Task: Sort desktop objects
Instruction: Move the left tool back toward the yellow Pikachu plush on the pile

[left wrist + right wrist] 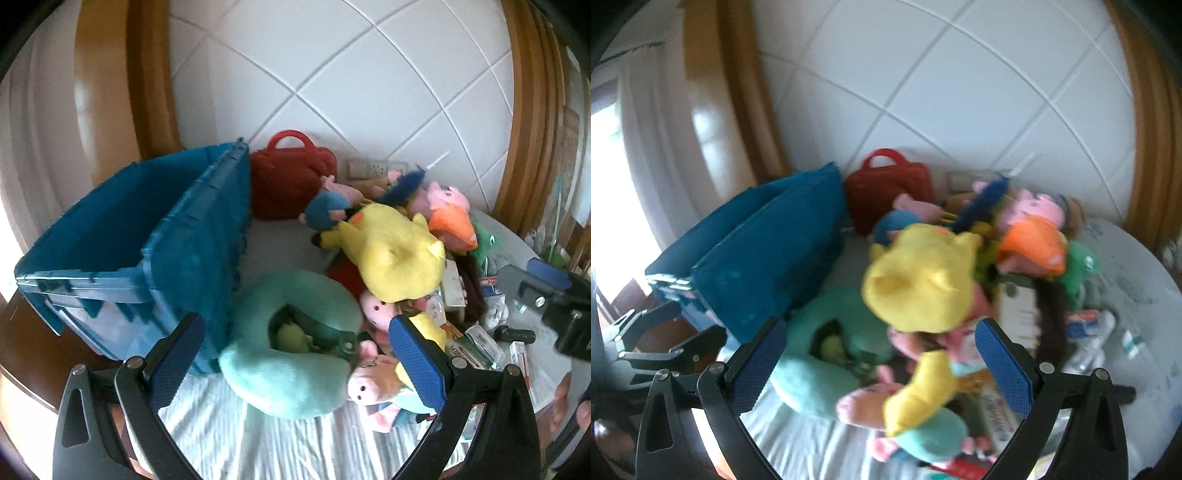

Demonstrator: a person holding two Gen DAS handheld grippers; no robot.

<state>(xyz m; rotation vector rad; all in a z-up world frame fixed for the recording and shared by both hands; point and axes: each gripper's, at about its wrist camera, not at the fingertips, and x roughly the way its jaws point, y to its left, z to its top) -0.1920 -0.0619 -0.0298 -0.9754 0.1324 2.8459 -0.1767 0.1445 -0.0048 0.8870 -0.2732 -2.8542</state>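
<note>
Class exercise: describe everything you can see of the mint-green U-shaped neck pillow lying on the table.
The mint-green U-shaped plush neck pillow looks soft and fleecy and lies flat on the striped white tablecloth. Its two ends nearly meet at a small snap tab. A small yellow-green plush sits in its hollow. Its left side presses against the open blue plastic crate; a pink pig plush touches its right end. The large yellow plush toy lies just behind it. No hand-held gripper touches it.

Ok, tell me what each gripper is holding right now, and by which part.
Nothing is held. The left gripper is open above the teal neck pillow, and the right gripper is open above the plush pile; neither grips anything.
</note>
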